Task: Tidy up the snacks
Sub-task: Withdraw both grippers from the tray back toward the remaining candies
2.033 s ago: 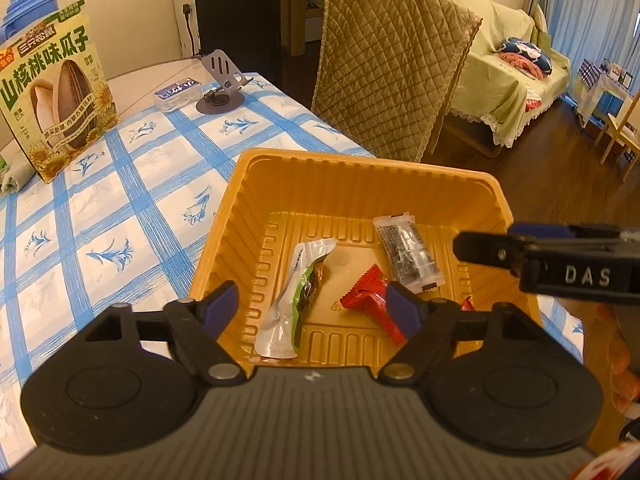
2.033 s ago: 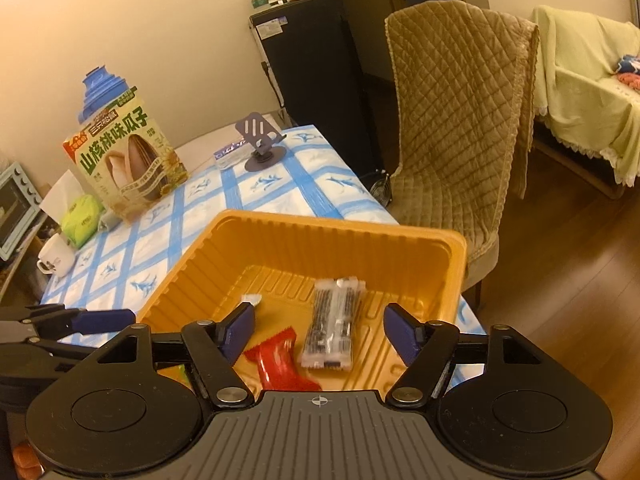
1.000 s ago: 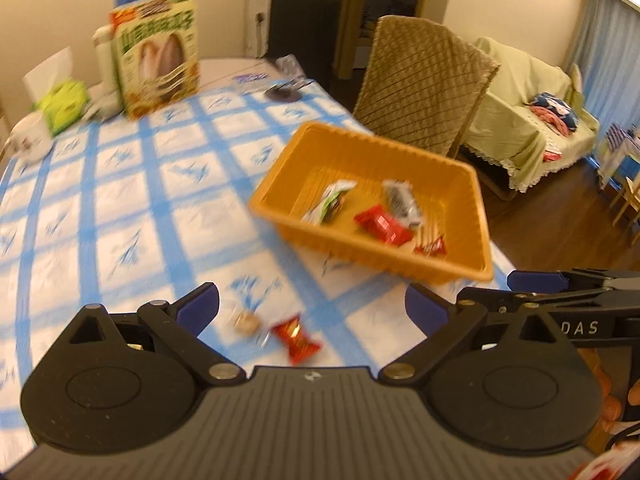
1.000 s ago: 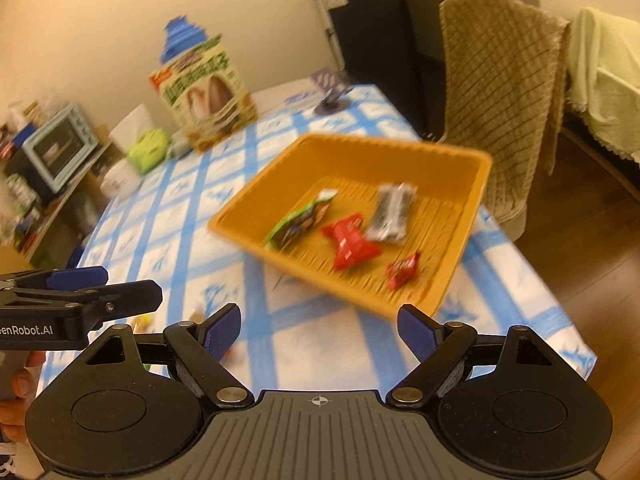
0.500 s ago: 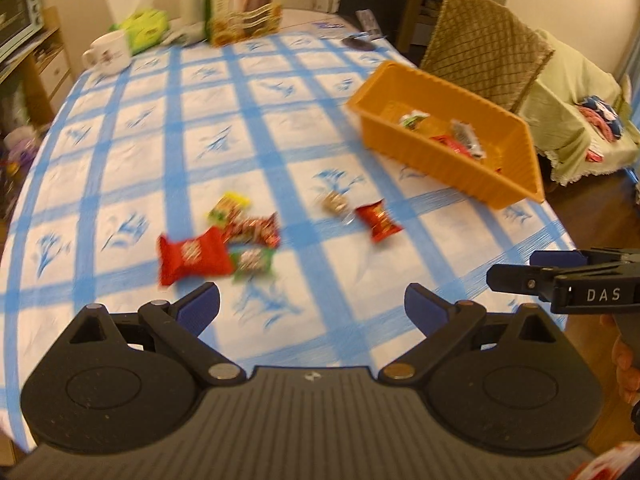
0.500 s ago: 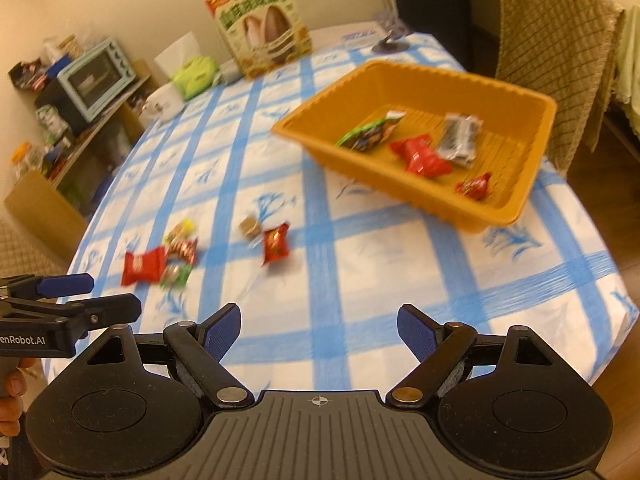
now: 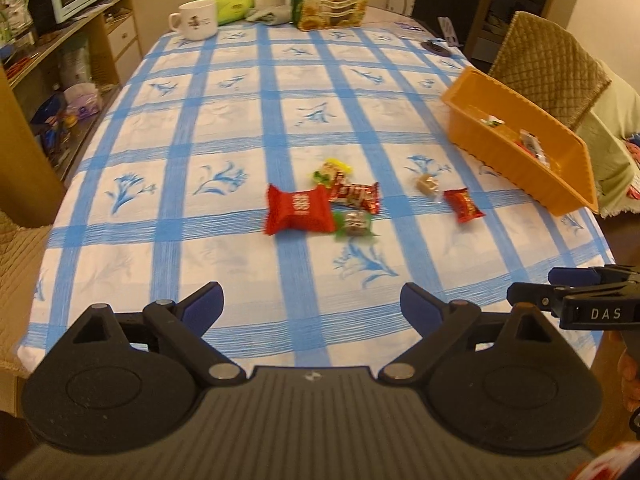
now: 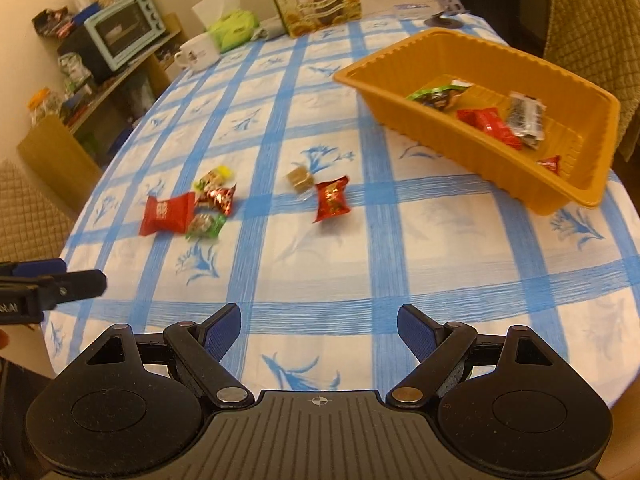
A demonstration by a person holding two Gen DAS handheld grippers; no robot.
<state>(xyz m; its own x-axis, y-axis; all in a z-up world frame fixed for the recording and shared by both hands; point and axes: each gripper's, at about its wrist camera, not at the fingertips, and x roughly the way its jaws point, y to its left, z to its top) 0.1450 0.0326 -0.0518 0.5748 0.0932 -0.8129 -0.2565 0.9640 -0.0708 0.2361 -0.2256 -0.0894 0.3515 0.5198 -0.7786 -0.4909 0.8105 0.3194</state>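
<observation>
Sorting step: both hand-held grippers hover empty over the bench's (image 7: 224, 128) near edge; a pick comes next, I judge.
Left hand-held gripper (image 7: 312, 300): lower centre, jaws wide apart, holding nothing.
Loose snacks: mid-frame cluster around the big red packet (image 7: 298, 209), then a brown candy (image 7: 427, 185) and small red packet (image 7: 463, 205), well apart from the grippers.
Orange basket (image 8: 460, 40): upper right, near the bench edge, partly filled.
Right hand-held gripper (image 8: 320, 322): spread open, empty.
Room: open cloth ahead.
</observation>
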